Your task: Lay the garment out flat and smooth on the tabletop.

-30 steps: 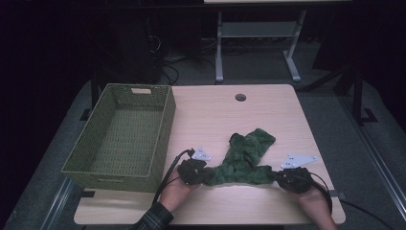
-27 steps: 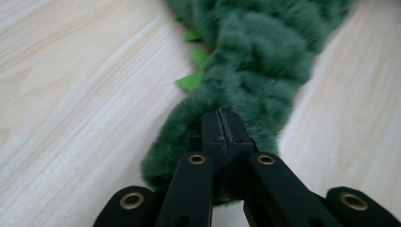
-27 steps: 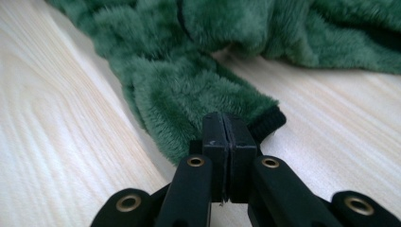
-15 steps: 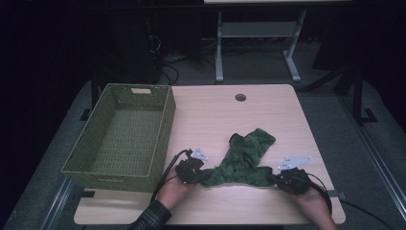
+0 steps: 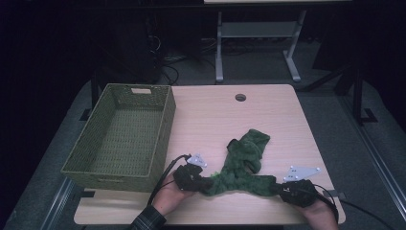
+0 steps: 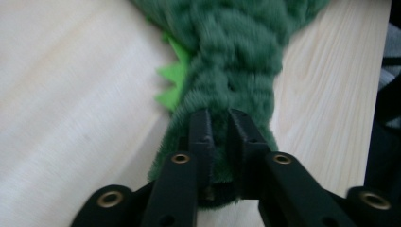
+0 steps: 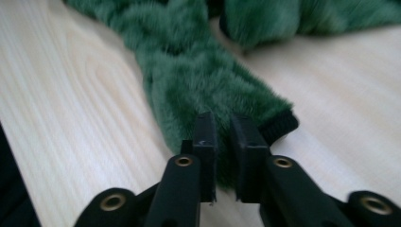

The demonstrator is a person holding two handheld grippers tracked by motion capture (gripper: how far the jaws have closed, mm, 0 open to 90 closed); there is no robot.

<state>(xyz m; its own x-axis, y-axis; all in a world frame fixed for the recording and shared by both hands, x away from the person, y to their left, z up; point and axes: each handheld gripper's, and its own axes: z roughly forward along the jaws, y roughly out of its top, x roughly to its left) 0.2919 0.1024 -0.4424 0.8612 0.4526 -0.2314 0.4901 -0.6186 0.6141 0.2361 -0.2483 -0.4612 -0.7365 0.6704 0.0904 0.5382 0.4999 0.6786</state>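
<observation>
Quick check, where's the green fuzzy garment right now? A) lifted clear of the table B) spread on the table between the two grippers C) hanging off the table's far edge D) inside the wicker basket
B: the green fuzzy garment lies flat on the table, stretched between the left gripper and right gripper, beside the wicker basket.

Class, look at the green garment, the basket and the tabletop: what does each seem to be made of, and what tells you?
Green garment: soft plush or fleece, matte; fuzzy pile, black ribbed cuff. Basket: woven wicker or plastic, olive; regular weave. Tabletop: pale wood or laminate, smooth; straight grain lines.
</observation>
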